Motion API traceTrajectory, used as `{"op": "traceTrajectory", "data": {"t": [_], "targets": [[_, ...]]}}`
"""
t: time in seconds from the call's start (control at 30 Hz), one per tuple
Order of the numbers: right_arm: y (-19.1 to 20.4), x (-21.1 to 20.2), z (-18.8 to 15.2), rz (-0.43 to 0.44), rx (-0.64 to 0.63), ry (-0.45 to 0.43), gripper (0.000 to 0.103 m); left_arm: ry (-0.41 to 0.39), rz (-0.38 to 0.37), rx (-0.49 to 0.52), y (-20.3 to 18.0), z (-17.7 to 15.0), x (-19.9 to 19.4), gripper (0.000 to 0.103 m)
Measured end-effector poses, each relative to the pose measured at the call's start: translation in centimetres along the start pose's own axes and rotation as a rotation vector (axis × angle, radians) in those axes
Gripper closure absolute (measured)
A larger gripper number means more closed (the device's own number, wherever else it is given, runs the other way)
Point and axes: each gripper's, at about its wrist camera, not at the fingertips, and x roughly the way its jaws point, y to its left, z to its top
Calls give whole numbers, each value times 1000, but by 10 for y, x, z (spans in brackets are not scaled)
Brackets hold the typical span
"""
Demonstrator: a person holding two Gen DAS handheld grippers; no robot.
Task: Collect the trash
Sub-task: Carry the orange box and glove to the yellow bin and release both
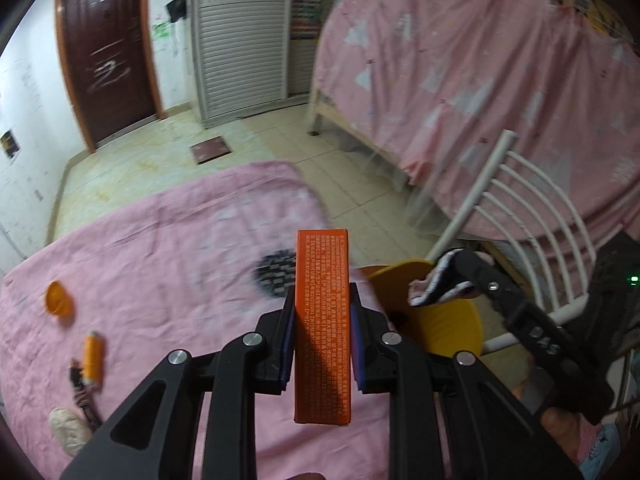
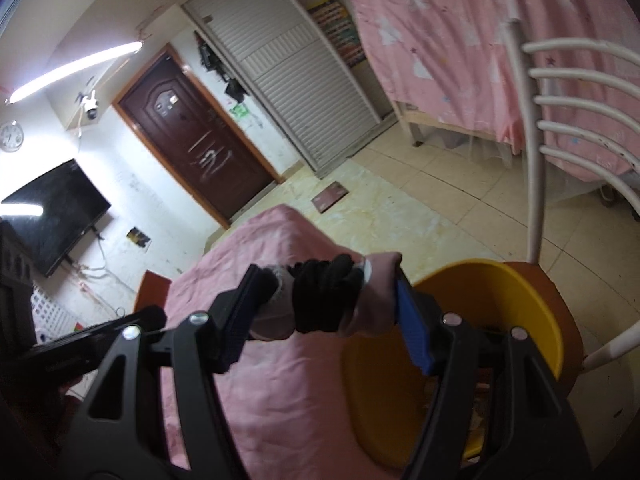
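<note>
My left gripper [image 1: 322, 300] is shut on an upright orange box [image 1: 323, 360] with small white print, held over the pink blanket [image 1: 168, 248]. To its right, my right gripper [image 2: 328, 300] is shut on a wad of black knit and pale pink cloth [image 2: 324, 298], beside the rim of a yellow bin [image 2: 532, 284]. In the left wrist view that wad [image 1: 438, 280] hangs just over the yellow bin [image 1: 452, 332]. On the blanket at the left lie an orange cap [image 1: 60, 298], a small orange bottle [image 1: 93, 358] and a crumpled tissue [image 1: 68, 430].
The bin stands on the brown seat [image 2: 564, 308] of a white slatted chair [image 2: 560, 100]. A bed draped in pink cloth [image 1: 480, 80] fills the right side. A tiled floor [image 1: 280, 136], a dark door [image 1: 108, 52] and a white wardrobe [image 1: 240, 36] lie beyond.
</note>
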Motion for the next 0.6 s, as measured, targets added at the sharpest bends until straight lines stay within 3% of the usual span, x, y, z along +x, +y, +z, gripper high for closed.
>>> {"op": "traceTrajectory", "data": {"t": [0.23, 0.33, 0.4, 0.6], "targets": [[-31, 3, 2, -46, 43, -2, 39, -14, -66, 11, -29, 8, 13, 87], [-42, 7, 2, -58, 63, 3, 33, -6, -79, 13, -40, 9, 18, 87], [-50, 8, 0, -60, 89, 5, 23, 2, -95, 12, -44, 10, 22, 87], [-63, 0, 1, -73, 115, -23, 22, 31, -137, 0, -54, 12, 33, 87]]}}
